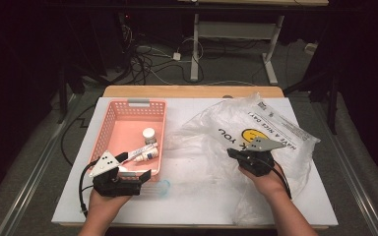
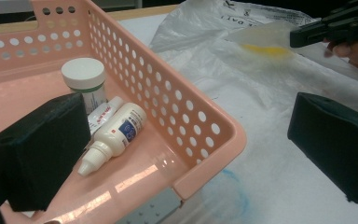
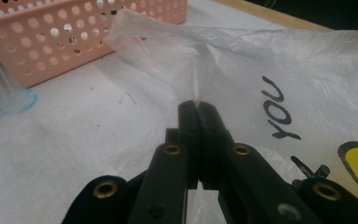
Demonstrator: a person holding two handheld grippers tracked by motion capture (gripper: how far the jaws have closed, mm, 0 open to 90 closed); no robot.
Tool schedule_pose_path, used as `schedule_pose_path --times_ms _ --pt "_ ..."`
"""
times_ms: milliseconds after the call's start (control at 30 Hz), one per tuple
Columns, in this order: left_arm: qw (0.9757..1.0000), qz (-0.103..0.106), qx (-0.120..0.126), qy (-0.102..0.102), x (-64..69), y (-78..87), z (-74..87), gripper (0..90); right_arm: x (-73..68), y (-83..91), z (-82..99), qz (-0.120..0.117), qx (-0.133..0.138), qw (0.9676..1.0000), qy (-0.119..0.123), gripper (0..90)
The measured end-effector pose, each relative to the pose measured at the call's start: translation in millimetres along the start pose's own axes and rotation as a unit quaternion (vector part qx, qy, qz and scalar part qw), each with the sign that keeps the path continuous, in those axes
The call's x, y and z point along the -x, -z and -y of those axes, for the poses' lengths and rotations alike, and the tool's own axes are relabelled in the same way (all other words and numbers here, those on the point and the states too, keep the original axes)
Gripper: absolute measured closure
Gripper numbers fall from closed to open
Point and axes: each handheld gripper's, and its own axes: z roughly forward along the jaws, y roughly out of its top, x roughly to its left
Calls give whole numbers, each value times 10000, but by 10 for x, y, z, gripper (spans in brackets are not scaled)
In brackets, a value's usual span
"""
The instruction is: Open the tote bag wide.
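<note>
1. Right claw (image 3: pixel 198 108) is clamped tight on a pinch of the plastic bag (image 1: pixel 256 132). In the right gripper view the film rises in a thin peak straight out from between the tips, so I've got one layer or a fold, not the whole bag.

2. Left claw (image 1: pixel 128 178) is wide open with nothing in it. It's parked over the near corner of the pink basket (image 1: pixel 109 118), one jaw inside over the basket floor, the other outside over the table (basically straddling the wall).

3. How the bag will handle, my guess: nearly weightless, totally floppy, slick film. It'll drape and slide rather than hold any shape, and it could tear or slip out if I yank. Best hold is a bunched edge or the mouth rim, not flat film.

4. Where it is: spread crumpled ahead of and beneath the right claw, reaching toward the basket on that claw's far left.

5. Orientation: the long axis looks like it runs diagonally away from my right claw, and the smiley print reads upside-down from my side. Can't tell which end is the opening.

6. Dropper bottle (image 2: pixel 114 137) and white-capped jar (image 2: pixel 84 81) lie in the basket, just beyond the left claw's inner jaw.
</note>
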Motion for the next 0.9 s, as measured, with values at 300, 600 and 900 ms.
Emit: schedule_pose_path --times_ms 300,600,900 --pt "10000 -23 33 45 -43 15 -8 0 78 115 -112 147 495 9986 -119 900" --pt "9999 -31 68 125 -77 38 -14 0 82 224 -142 287 859 9958 -126 900" --pt "9998 -8 102 160 -121 24 -44 0 77 218 -153 221 866 9960 -16 900"
